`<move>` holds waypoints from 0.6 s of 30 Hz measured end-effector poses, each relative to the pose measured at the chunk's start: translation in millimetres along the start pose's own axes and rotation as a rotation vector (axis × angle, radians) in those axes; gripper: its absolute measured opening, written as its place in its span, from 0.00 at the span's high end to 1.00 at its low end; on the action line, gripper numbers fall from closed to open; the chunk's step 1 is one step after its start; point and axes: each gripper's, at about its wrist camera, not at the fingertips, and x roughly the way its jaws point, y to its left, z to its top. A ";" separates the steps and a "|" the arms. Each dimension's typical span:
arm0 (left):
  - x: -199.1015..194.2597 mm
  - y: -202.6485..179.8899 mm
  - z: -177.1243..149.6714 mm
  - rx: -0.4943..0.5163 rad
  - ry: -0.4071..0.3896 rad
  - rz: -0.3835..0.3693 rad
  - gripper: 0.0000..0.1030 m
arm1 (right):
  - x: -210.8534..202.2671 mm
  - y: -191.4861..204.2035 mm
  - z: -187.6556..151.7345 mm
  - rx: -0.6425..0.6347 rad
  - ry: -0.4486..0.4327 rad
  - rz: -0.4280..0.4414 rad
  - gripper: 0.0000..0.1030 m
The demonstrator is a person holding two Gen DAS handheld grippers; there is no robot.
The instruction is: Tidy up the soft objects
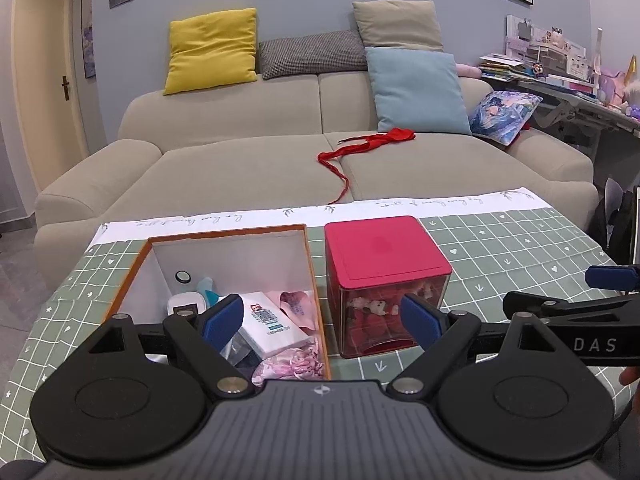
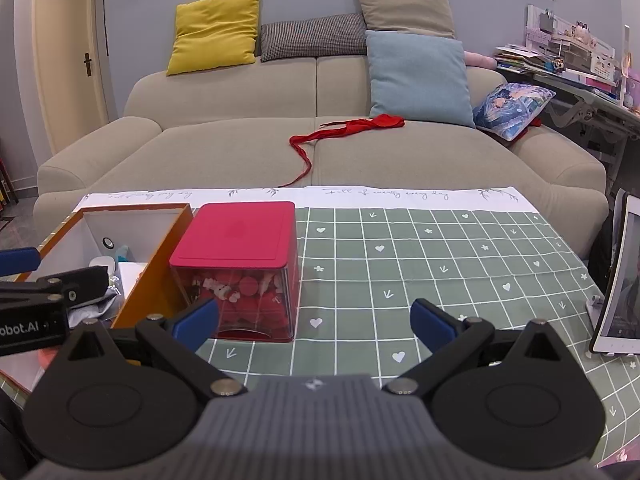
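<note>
An open orange box (image 1: 312,276) (image 2: 160,256) stands on the table's left part, holding pink cloth (image 1: 294,364), a white packet (image 1: 268,326) and small items. Right beside it is a clear box with a red lid (image 1: 380,246) (image 2: 240,232), full of red and white soft bits. My left gripper (image 1: 322,322) hovers open before both boxes, nothing between its fingers. My right gripper (image 2: 314,320) is open over the green cloth, right of the red-lidded box. A red strip of fabric (image 1: 360,148) (image 2: 344,130) lies on the sofa seat.
The table wears a green checked cloth (image 2: 440,264). A beige sofa (image 1: 248,160) behind it carries yellow (image 1: 212,50), grey, tan and blue (image 1: 418,88) cushions, plus a printed one (image 2: 512,110). A tablet (image 2: 620,276) stands at the table's right edge. A cluttered desk is at far right.
</note>
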 end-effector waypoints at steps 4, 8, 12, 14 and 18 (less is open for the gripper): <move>0.4 0.5 0.0 0.000 0.004 -0.001 0.00 | -0.1 0.5 -0.9 0.000 0.003 0.001 0.03; 0.4 0.4 -0.2 0.005 0.005 -0.001 0.00 | 0.5 1.0 -0.7 -0.002 0.008 0.001 0.03; 1.1 -0.1 0.3 0.004 0.009 0.002 0.00 | 1.5 1.4 -1.0 -0.009 0.019 0.005 0.03; 1.0 0.4 0.5 0.004 0.007 0.005 0.00 | 2.1 1.7 -1.8 -0.005 0.021 0.005 0.03; 1.2 1.6 -0.2 0.001 0.004 0.009 0.00 | 2.7 2.7 -2.6 -0.006 0.029 0.007 0.03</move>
